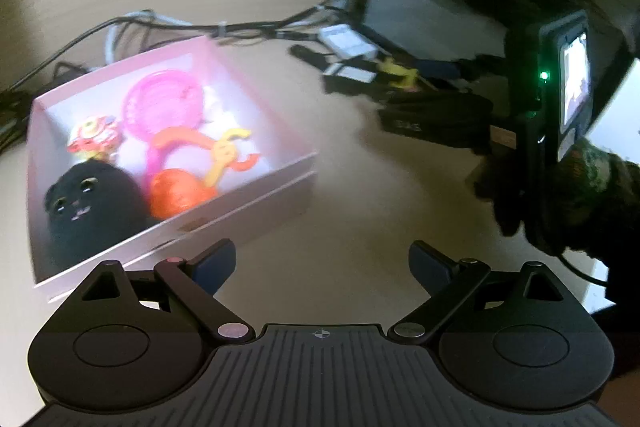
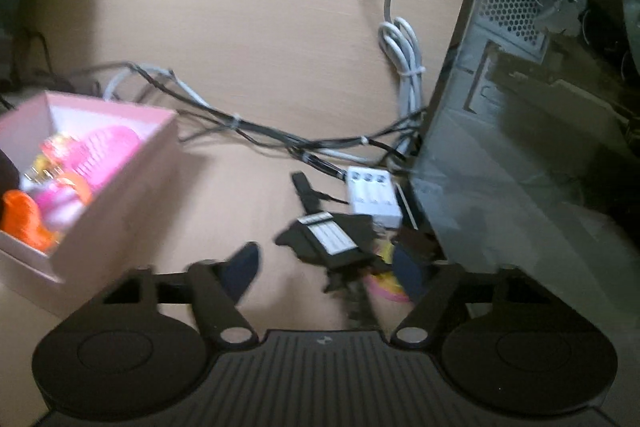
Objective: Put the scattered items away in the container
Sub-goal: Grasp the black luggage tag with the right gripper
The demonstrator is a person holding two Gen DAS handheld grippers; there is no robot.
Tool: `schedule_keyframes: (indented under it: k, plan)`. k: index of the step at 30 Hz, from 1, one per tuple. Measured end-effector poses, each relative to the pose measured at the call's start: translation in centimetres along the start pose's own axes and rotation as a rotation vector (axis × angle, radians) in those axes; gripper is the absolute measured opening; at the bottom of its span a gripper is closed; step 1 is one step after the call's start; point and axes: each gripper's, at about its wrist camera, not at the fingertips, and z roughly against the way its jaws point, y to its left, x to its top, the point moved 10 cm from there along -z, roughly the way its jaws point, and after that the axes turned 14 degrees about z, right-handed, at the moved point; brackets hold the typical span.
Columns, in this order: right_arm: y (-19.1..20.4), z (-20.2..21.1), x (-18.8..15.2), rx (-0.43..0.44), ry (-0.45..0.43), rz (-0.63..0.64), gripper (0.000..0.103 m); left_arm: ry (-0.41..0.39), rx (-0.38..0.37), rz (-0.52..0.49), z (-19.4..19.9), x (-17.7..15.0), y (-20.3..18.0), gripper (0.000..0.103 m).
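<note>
Both grippers, left gripper (image 1: 322, 265) and right gripper (image 2: 328, 267), I read spread, empty; matte pink cardboard box (image 1: 256, 193) at 10 o'clock holds fuzzy black plush (image 1: 92, 205).

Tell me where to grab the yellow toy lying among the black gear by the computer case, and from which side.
Only part of the yellow toy shows; black adapters crowd and partly cover it, with the computer case close behind. Probably best: bring the open right hand-held gripper down from above on the table side and pinch its exposed yellow body. Its exact shape is too blurred to pick a finer spot.
</note>
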Motion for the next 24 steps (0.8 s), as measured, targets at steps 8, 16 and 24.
schedule_keyframes:
  k: [8,16,24]
  plan:
    - [1.2,-3.8,0.7,-0.017,0.022,0.161,0.066,0.042,-0.012,0.011,-0.3,-0.1,0.3,0.098]
    - [-0.1,-9.0,1.8,0.032,0.121,0.034,0.080,0.041,0.004,0.052,-0.2,-0.1,1.1,0.100]
    - [-0.2,-7.9,1.3,0.074,0.113,0.002,0.057,0.029,0.034,0.091,-0.1,-0.2,2.0,0.100]
